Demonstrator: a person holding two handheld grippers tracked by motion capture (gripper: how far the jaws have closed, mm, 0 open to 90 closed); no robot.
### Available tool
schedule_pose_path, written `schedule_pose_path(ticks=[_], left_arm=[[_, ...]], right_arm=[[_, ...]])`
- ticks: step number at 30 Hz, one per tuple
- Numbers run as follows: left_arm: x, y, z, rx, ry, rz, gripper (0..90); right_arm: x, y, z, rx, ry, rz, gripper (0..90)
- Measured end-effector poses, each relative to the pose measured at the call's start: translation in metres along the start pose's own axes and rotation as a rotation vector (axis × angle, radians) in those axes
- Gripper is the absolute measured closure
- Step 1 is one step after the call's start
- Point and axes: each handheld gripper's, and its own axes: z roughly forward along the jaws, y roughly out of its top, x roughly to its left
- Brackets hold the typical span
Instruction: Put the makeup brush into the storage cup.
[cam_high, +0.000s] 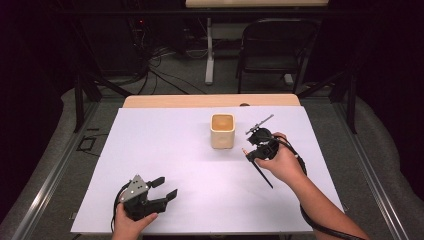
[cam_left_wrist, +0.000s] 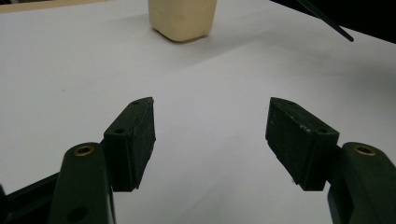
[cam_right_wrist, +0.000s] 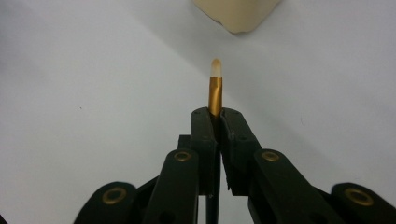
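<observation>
A black pencil (cam_high: 264, 176) with a gold ferrule and pale eraser tip (cam_right_wrist: 215, 88) is pinched in my right gripper (cam_high: 251, 156) (cam_right_wrist: 215, 116), which is shut on it. The eraser end points toward the cream square cup (cam_high: 222, 131) (cam_right_wrist: 238, 14), a short way from it. The pencil's long dark shaft (cam_left_wrist: 327, 21) trails back over the white table cover (cam_high: 165, 145). My left gripper (cam_high: 167, 186) (cam_left_wrist: 210, 135) rests near the front left, open, with nothing between its jaws. The cup (cam_left_wrist: 183, 18) stands upright and far ahead of it.
The wooden table edge (cam_high: 210, 101) shows beyond the white cover. A black folding chair (cam_high: 277, 45) and a white table leg (cam_high: 210, 50) stand on the floor behind, with cables (cam_high: 160, 55) to the left.
</observation>
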Motion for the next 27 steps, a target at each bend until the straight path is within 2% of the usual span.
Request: schedule_pose_path(ticks=[11, 23, 27], left_arm=[[0.000, 0.000, 0.000, 0.001, -0.001, -0.002, 33.1], [-0.001, -0.001, 0.002, 0.004, -0.003, -0.005, 33.2], [-0.001, -0.001, 0.002, 0.003, -0.009, -0.007, 33.3]], right_arm=[[0.007, -0.007, -0.005, -0.074, 0.022, -0.023, 84.1], [0.012, -0.017, -0.005, -0.179, 0.045, -0.047, 84.0], [0.016, -0.019, -0.004, -0.212, 0.058, -0.038, 84.0]])
